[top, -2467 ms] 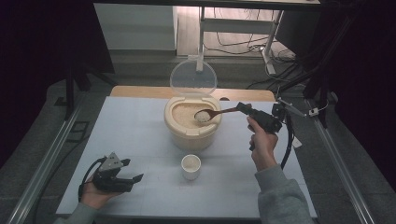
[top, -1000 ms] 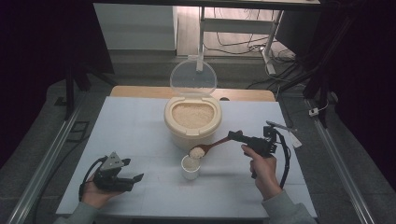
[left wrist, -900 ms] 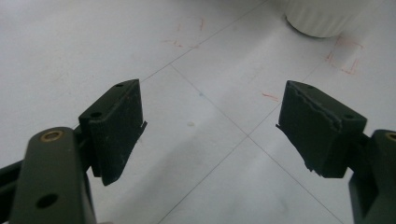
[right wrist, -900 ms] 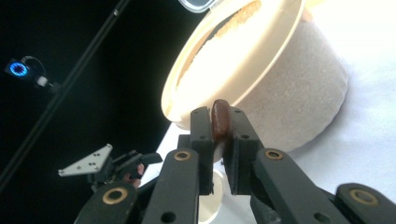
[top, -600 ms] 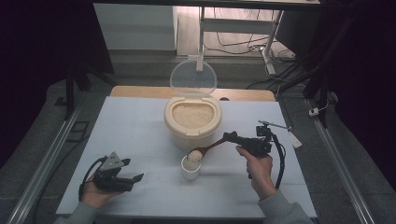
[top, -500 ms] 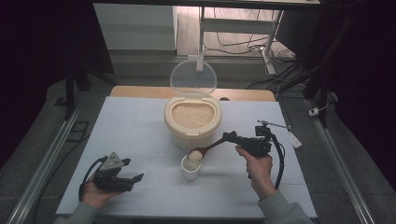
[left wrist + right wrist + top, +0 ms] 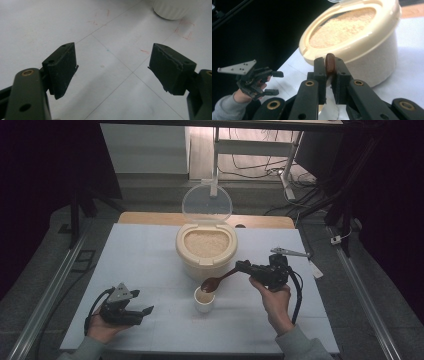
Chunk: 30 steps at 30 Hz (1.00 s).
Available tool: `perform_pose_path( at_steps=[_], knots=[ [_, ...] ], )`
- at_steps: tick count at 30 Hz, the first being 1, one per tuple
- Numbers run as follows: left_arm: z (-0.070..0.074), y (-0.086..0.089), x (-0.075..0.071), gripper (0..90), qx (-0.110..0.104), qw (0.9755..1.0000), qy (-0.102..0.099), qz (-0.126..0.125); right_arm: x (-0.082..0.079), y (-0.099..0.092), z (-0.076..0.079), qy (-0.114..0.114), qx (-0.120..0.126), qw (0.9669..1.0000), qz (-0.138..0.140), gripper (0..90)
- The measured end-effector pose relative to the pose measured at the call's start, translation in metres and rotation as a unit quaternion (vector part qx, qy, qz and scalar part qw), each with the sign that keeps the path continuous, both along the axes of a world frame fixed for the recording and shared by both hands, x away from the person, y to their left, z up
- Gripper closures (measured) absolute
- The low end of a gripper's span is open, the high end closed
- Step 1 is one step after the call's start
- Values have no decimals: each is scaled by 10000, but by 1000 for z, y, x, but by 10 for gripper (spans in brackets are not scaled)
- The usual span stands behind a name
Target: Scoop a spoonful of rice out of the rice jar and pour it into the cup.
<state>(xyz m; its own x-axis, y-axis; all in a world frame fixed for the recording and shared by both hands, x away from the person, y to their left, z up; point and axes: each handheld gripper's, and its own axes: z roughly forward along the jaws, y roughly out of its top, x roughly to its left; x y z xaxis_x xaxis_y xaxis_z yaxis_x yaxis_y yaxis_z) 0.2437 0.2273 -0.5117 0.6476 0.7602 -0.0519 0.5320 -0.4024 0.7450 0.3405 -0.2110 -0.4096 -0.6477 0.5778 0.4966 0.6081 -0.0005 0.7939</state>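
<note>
- Your right gripper (image 7: pixel 243 266) is raised above the table (image 7: pixel 150 250), pointing left, its jaws clamped on the handle of the brown spoon (image 7: pixel 218 280).
- The spoon slopes down leftward; its bowl hangs just over the small white cup (image 7: pixel 204 300), near the open rice container (image 7: pixel 206 251).
- Your left gripper (image 7: pixel 146 310) rests low at the table's near left, jaws wide apart with nothing between them.
- In the right gripper view the spoon (image 7: pixel 329 63) shows end-on, so its bowl is hidden.
- What the cup holds is hard to make out.
</note>
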Motion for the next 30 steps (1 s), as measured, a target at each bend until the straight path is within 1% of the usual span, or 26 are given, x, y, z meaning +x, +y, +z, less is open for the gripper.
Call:
perform_pose_path(
  at_steps=[3, 6, 10, 14, 20, 22, 30],
  knots=[
    [0, 0, 0, 217, 6, 10000, 0, -1, -5, 2, 4, -324, -163, 9993, 85, 826],
    [0, 0, 0, 217, 10, 10000, -2, -2, -8, 4, 7, -547, -204, 9981, 172, 826],
    [0, 0, 0, 217, 1, 10000, 2, 1, -10, 3, 9, -576, -190, 9980, 189, 826],
    [0, 1, 0, 217, 3, 10000, 1, 15, -9, -2, 9, -544, -54, 9984, 151, 826],
    [-1, 1, 1, 217, 7, 10000, 7, 13, -9, -18, 13, -530, 92, 9985, 70, 826],
    [-1, 1, 1, 217, 7, 10000, 4, 18, -10, -23, 15, -535, 124, 9985, 84, 826],
    [-1, 0, 1, 217, 4, 10000, 8, 26, -16, -44, 22, -537, 182, 9984, 37, 826]
  ],
)
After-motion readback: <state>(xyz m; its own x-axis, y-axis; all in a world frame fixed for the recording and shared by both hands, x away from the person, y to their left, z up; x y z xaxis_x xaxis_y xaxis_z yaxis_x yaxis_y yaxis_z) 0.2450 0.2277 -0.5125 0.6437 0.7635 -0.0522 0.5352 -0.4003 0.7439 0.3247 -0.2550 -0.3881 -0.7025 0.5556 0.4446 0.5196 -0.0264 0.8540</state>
